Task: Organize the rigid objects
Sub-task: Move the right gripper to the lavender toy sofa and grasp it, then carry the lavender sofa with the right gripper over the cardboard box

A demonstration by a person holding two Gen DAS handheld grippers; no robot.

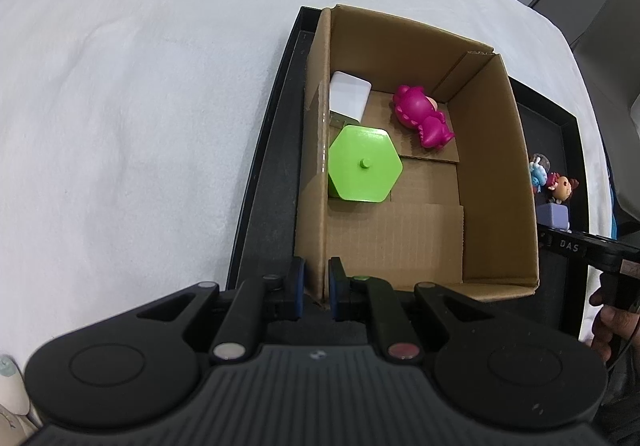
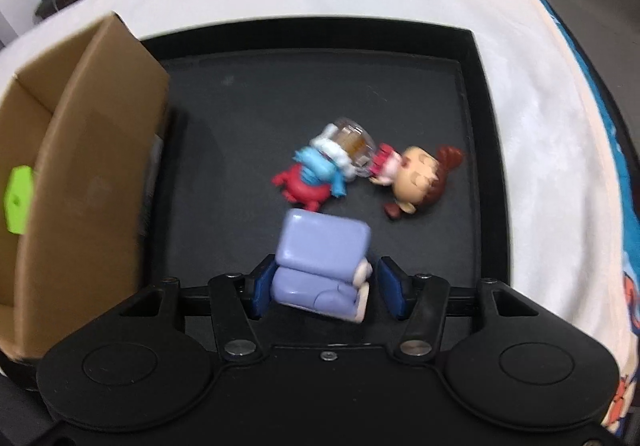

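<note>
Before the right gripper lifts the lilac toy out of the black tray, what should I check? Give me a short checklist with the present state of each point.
1. Lilac toy sits between the right gripper fingers: ok.
2. Both pads press firmly on the toy: cannot tell; a small gap shows at the right pad, and the picture is blurred.
3. Left gripper shut on the cardboard box wall, steadying it: ok.
4. Free floor in the box beside the green hexagon block and magenta toy: ok.
5. The two figurines on the black tray lie apart from the lilac toy: ok.
</note>
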